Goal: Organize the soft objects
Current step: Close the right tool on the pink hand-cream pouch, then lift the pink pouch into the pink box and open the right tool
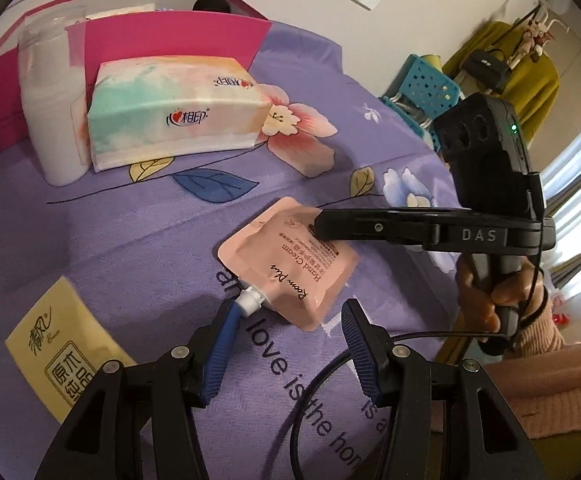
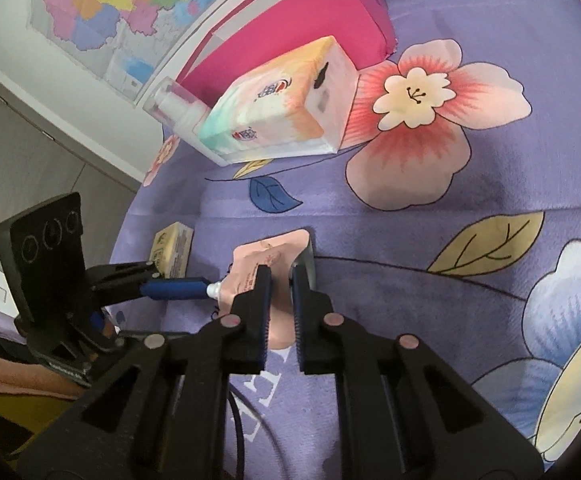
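A pink hand cream pouch (image 1: 290, 264) with a white spout (image 1: 250, 300) lies flat on the purple flowered sheet (image 1: 130, 240). My left gripper (image 1: 290, 320) stands open around the pouch's spout end, its left blue pad touching the spout. My right gripper (image 1: 322, 230) reaches in from the right over the pouch's far edge. In the right wrist view my right gripper (image 2: 281, 280) is shut on the edge of the pouch (image 2: 274, 256), both pads pressing it. There the left gripper (image 2: 194, 290) comes in from the left, at the spout (image 2: 213, 289).
A pastel tissue pack (image 1: 170, 112), a white bottle (image 1: 50, 112) and an open pink box (image 1: 170, 36) stand at the back. A small yellow tissue pack (image 1: 62, 348) lies near left. A blue basket (image 1: 422, 88) sits beyond the bed's right edge.
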Tool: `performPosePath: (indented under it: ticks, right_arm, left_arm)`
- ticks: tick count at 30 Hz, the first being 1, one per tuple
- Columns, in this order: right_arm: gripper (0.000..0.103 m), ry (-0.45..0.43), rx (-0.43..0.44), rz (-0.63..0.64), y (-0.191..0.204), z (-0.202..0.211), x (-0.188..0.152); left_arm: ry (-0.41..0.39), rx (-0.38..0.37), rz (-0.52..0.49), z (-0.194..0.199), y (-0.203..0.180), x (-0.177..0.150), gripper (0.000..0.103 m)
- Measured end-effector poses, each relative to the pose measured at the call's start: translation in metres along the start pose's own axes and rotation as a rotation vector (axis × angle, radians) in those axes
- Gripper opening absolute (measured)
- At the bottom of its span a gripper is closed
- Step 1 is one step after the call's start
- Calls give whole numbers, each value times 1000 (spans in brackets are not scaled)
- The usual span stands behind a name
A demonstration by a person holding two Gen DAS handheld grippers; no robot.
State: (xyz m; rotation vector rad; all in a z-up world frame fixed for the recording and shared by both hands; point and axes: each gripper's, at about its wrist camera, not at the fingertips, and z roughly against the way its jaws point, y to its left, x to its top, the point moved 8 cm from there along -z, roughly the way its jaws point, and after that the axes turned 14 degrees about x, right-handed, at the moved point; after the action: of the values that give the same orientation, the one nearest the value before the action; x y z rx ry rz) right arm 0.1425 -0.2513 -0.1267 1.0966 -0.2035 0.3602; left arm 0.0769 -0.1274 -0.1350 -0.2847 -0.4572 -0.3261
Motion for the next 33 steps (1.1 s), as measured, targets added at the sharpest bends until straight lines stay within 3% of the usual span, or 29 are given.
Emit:
performPosePath:
  ticks: [13, 25, 28, 33]
  right_arm:
    - [13, -26, 6, -21, 1, 3, -6]
    - [13, -38, 2, -30, 5, 4, -8]
    - [10, -38, 40, -22, 14, 3, -7]
    - [10, -14, 16, 26, 22, -6, -5]
  left_arm:
    - [11, 34, 48, -3, 6, 0, 53]
    - [5, 10, 72, -2, 4, 5, 51]
    - [-13, -56, 57, 4, -8, 9, 50]
    - [-22, -19, 50, 2, -6, 11, 50]
